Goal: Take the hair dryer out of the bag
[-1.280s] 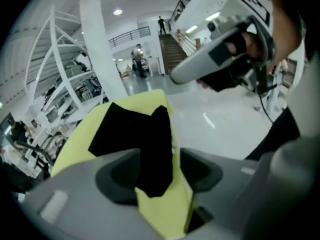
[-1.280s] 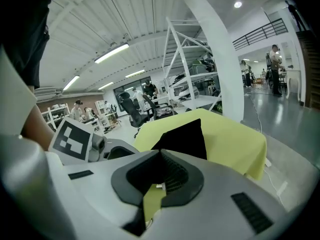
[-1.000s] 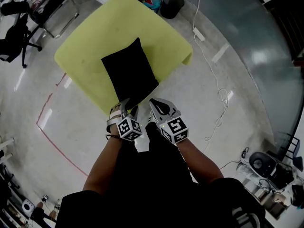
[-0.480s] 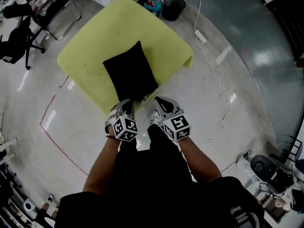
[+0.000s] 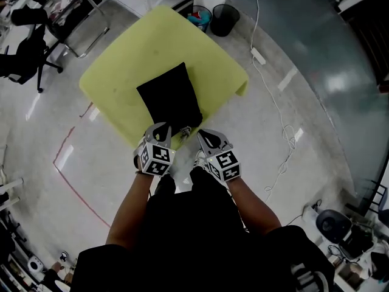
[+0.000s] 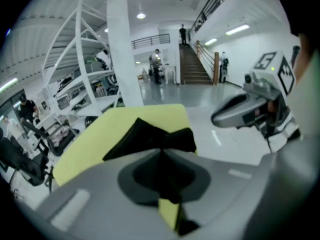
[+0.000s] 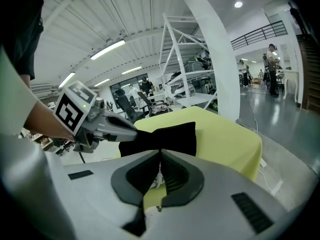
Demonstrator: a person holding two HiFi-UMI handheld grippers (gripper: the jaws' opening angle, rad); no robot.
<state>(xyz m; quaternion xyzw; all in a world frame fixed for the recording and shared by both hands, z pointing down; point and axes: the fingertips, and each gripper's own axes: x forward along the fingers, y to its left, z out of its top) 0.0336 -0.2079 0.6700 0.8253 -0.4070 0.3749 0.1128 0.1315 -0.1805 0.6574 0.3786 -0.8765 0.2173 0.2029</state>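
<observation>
A black cloth bag [image 5: 169,99] lies on a yellow-covered table [image 5: 121,72]; the hair dryer is hidden, and no part of it shows. Both grippers sit at the bag's near edge. My left gripper [image 5: 163,128] has its jaws together, and black fabric of the bag's edge [image 6: 150,139] runs into its tips [image 6: 161,151] and hangs below them. My right gripper [image 5: 200,134] is shut too, with a thin white cord [image 7: 158,178] of the bag pinched between its pads. The bag [image 7: 165,136] stretches away from it, with the left gripper [image 7: 120,129] alongside.
Two bins [image 5: 211,14] stand past the table's far corner. An office chair [image 5: 70,17] is at the far left. A power strip and white cable [image 5: 258,56] trail over the floor on the right. Red tape [image 5: 67,181] marks the floor at the left.
The left gripper's jaws went from open to closed at the bag's near edge, and that hand rose and rolled a little. The right gripper stayed shut and hardly moved.
</observation>
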